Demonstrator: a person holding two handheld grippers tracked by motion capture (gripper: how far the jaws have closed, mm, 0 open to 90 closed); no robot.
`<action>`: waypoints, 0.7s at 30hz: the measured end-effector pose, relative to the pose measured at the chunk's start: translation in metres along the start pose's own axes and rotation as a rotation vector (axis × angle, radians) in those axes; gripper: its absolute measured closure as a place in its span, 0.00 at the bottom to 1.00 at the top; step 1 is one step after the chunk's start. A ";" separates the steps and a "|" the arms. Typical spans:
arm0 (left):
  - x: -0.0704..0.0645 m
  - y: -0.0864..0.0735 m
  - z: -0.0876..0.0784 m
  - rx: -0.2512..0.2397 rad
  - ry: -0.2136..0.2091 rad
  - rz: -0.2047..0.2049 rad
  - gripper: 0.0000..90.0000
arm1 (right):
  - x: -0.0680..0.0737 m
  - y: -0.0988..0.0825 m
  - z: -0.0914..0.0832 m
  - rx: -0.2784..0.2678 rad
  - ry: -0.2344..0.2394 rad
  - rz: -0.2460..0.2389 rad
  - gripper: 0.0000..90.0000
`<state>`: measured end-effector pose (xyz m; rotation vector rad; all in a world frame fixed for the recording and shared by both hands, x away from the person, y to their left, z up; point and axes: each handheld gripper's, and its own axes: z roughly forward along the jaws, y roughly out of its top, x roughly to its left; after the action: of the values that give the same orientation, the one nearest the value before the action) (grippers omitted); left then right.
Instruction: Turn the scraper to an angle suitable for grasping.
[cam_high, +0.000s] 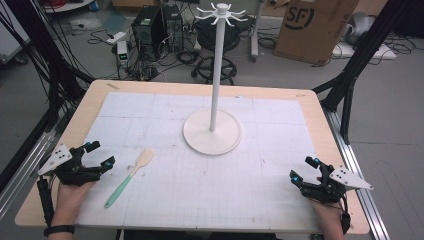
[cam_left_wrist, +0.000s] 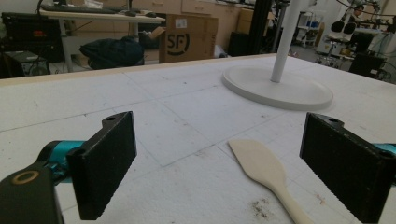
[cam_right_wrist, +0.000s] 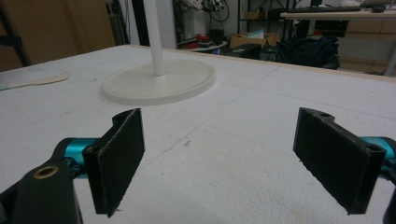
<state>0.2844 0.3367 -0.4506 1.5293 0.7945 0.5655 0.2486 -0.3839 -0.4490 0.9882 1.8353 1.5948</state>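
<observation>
A spatula (cam_high: 129, 176) with a cream blade and a mint-green handle lies on the white mat, left of centre. A white hanging stand (cam_high: 212, 131) with a round base, tall pole and hooked top rises mid-table. My left gripper (cam_high: 99, 154) rests at the mat's left edge, open, its jaws pointing toward the spatula's blade (cam_left_wrist: 256, 159), which lies just ahead of them. My right gripper (cam_high: 304, 169) sits open at the right front of the mat with nothing between its jaws. In the right gripper view the stand's base (cam_right_wrist: 161, 81) lies ahead and the spatula (cam_right_wrist: 39, 80) is far left.
The wooden table (cam_high: 80, 112) carries a white gridded mat (cam_high: 250, 175). Beyond the far edge are computer towers (cam_high: 155, 25), a stool (cam_high: 216, 37), cables and a cardboard box (cam_high: 312, 27). Black frame legs (cam_high: 357, 55) stand at both sides.
</observation>
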 end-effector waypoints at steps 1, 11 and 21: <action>0.000 0.000 0.000 -0.001 0.000 0.000 0.12 | 0.000 0.000 0.000 0.000 0.000 0.003 0.17; -0.001 0.000 -0.002 -0.020 0.042 -0.004 0.13 | 0.000 0.000 0.001 0.007 -0.003 0.016 0.17; -0.003 0.001 -0.002 -0.003 0.084 0.000 0.13 | -0.001 0.001 0.001 0.016 -0.005 0.027 0.17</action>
<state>0.2814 0.3361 -0.4495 1.5112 0.8575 0.6339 0.2507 -0.3840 -0.4486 1.0274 1.8416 1.5951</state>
